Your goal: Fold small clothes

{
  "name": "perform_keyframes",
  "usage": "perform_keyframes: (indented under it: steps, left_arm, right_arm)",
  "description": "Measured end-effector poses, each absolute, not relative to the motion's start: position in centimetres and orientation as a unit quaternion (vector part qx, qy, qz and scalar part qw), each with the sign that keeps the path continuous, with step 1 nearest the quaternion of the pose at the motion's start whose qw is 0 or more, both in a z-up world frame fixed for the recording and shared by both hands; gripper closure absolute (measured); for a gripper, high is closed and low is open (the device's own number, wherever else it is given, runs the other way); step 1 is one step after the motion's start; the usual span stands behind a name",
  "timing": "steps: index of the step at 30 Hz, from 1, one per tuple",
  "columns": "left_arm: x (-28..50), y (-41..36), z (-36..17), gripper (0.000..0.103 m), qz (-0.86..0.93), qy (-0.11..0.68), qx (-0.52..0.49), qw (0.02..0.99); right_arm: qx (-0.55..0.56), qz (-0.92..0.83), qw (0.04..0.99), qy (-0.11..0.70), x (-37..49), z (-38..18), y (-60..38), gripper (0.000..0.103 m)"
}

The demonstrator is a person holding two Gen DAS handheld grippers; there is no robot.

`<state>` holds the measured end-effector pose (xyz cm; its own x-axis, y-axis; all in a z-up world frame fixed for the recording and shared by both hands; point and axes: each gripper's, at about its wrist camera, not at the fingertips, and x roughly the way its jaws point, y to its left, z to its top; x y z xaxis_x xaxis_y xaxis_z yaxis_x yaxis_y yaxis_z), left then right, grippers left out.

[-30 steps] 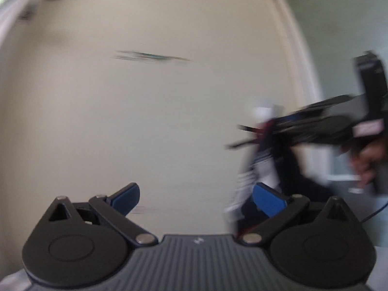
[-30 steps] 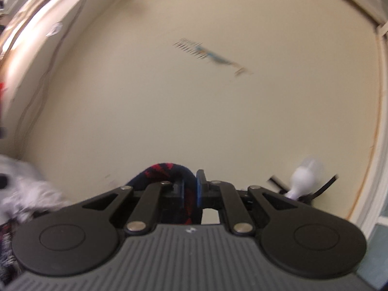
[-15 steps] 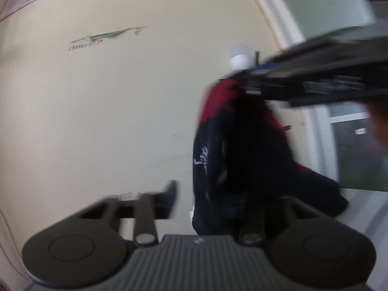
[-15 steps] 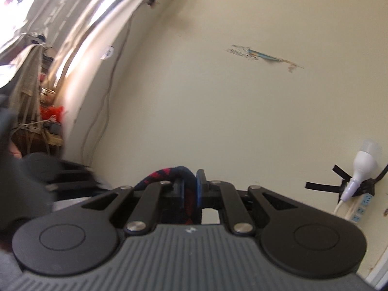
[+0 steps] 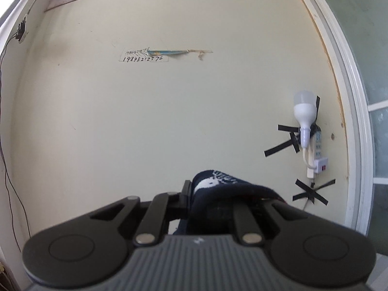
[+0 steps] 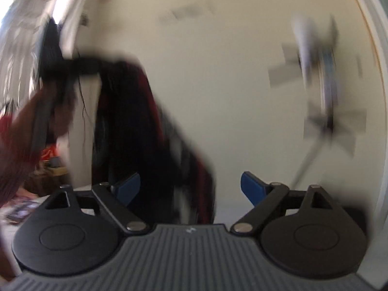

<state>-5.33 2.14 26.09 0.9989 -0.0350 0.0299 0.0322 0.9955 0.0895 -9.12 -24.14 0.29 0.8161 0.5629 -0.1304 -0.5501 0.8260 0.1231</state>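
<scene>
Bare cream wall (image 5: 169,121) ahead, open across its width; at its right edge a bulb (image 5: 304,111) and power strip (image 5: 319,145) are taped beside the white frame (image 5: 359,121). The left gripper (image 5: 191,194) is pinched on the garment (image 5: 218,189): dark navy with white print and some red. In the blurred right view it hangs long axis vertical, below that grip. The right gripper (image 6: 190,189), jaws just opened, stands spread, pads clear of the cloth.
</scene>
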Motion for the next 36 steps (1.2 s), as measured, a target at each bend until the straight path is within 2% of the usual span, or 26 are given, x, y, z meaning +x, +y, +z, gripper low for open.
perform_keyframes:
  steps: [4,6,11,13,14,16,19,24,28,33,36]
  left_arm:
    - [-6.0,2.8,26.5,0.094,-0.012,-0.019,0.048,0.999]
    - [-7.2,3.4,26.8,0.094,-0.005,-0.024,0.055,0.998]
    - [-7.8,3.1,27.3,0.094,0.001,-0.033,0.064,0.997]
    - [-8.3,3.3,27.7,0.094,0.008,-0.039,0.06,0.997]
    - [-8.7,3.6,28.0,0.094,0.01,-0.041,0.056,0.998]
    - [-9.8,4.6,28.8,0.094,0.013,-0.052,0.046,0.998]
    - [-12.0,5.9,30.4,0.094,0.03,-0.092,0.041,0.994]
    - [-16.4,7.4,34.3,0.094,0.046,-0.176,0.026,0.983]
    - [-20.1,7.8,37.1,0.094,0.048,-0.23,0.039,0.971]
    - [-23.1,7.8,39.5,0.095,0.072,-0.282,0.068,0.954]
    - [-22.9,7.9,39.8,0.095,0.065,-0.268,0.084,0.957]
  right_arm:
    - [0.145,0.344,0.906,0.199,-6.5,-4.7,-22.3,0.011]
    - [0.144,0.362,0.898,0.205,-6.5,-5.3,-20.2,0.011]
    - [0.045,0.401,0.901,0.16,-8.2,-4.9,-13.6,0.011]
    - [0.014,0.399,0.901,0.171,-8.2,-5.3,-11.1,0.045]
    - [-0.013,0.387,0.903,0.183,-7.7,-5.5,-10.2,0.092]
    - [-0.041,0.328,0.926,0.183,-6.6,-5.5,-9.6,0.094]
    - [-0.032,0.25,0.961,0.117,-6.1,-2.0,-12.5,0.094]
    - [-0.035,0.148,0.987,-0.059,-7.7,8.7,-17.5,0.094]
    - [-0.064,0.102,0.979,-0.163,-10.0,16.4,-19.0,0.094]
    - [-0.111,0.078,0.962,-0.238,-12.9,22.8,-18.9,0.094]
    - [-0.14,0.061,0.954,-0.258,-13.6,25.1,-18.0,0.094]
